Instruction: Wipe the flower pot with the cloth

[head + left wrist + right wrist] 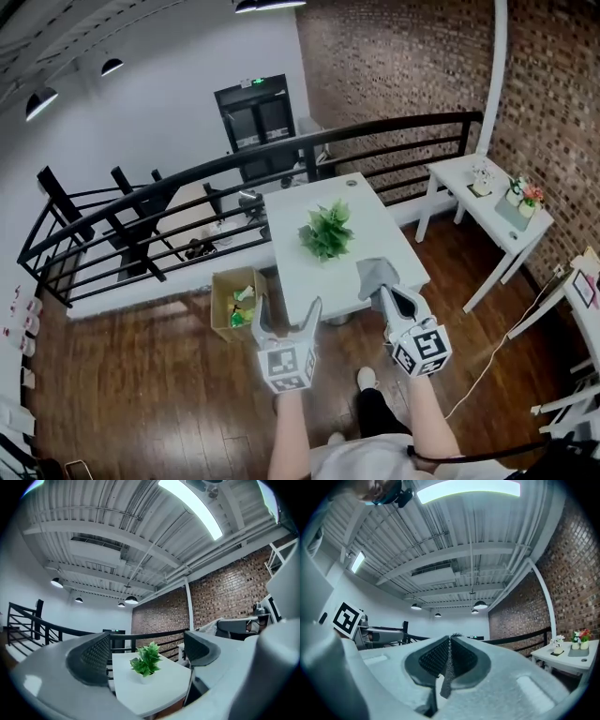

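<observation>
Railing [187, 184] behind white table [380, 239]; cardboard box [219, 311] off table's left side, holding green and white items too small to identify. Both grippers level at table's near edge: left gripper [287, 307] jaws apart, empty; right gripper [450, 641] clamped on grey cloth [373, 275]. Flower pot [146, 677] with green plant stands mid-table.

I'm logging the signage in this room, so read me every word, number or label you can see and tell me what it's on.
No text here can be read.
The green sign above the dark door: too small to read.
The framed card at the right edge: blurred, unreadable.
The square markers on the hand-held cubes: black-and-white patterns, no letters or numbers.
</observation>
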`<state>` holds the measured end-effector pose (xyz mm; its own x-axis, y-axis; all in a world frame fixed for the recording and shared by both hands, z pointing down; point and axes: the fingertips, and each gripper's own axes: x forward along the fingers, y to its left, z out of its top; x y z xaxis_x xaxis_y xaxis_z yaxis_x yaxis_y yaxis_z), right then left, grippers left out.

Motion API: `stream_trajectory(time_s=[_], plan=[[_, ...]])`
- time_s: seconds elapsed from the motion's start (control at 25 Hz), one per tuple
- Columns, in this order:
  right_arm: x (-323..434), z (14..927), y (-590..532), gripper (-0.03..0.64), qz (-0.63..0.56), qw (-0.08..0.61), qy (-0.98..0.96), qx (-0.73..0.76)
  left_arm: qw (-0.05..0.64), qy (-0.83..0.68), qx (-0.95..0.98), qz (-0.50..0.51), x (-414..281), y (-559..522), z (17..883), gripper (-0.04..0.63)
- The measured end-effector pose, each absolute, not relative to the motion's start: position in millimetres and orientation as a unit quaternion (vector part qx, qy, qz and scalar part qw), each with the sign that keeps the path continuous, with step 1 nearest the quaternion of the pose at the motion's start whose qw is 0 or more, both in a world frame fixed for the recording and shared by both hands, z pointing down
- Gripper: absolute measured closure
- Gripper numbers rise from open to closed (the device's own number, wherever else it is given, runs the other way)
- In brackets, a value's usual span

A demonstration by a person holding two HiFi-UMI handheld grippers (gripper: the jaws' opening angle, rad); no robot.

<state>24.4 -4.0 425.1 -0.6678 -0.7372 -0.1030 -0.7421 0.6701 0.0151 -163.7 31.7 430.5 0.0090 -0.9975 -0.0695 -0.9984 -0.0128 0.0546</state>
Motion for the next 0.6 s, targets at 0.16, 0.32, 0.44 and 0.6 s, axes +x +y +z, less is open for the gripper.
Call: stream_trajectory(time_s=[0.16, 0.32, 0.44, 0.6], plan=[[16.3, 422.1, -84.9, 0.623, 0.022, 0.059, 0.921, -0.384, 0.016, 0.721, -0.692, 0.034, -181.5, -37.0, 430.6, 0.092], [20.7, 402.9, -169.0, 0.623, 0.022, 0.080, 0.925, -0.371, 0.014, 0.738, -0.674, 0.029, -199.7, -102.1, 432.1, 0.092], [21.9, 393.4, -218.4, 0.623, 0.021, 0.090, 0.930, -0.356, 0.014, 0.738, -0.674, 0.037, -196.1, -143.0, 430.1, 0.092], [25.2, 409.2, -255.8, 0.623, 0.000, 0.082, 0.938, -0.337, 0.006, 0.734, -0.679, 0.018, -185.7, -180.8, 450.7, 0.092]])
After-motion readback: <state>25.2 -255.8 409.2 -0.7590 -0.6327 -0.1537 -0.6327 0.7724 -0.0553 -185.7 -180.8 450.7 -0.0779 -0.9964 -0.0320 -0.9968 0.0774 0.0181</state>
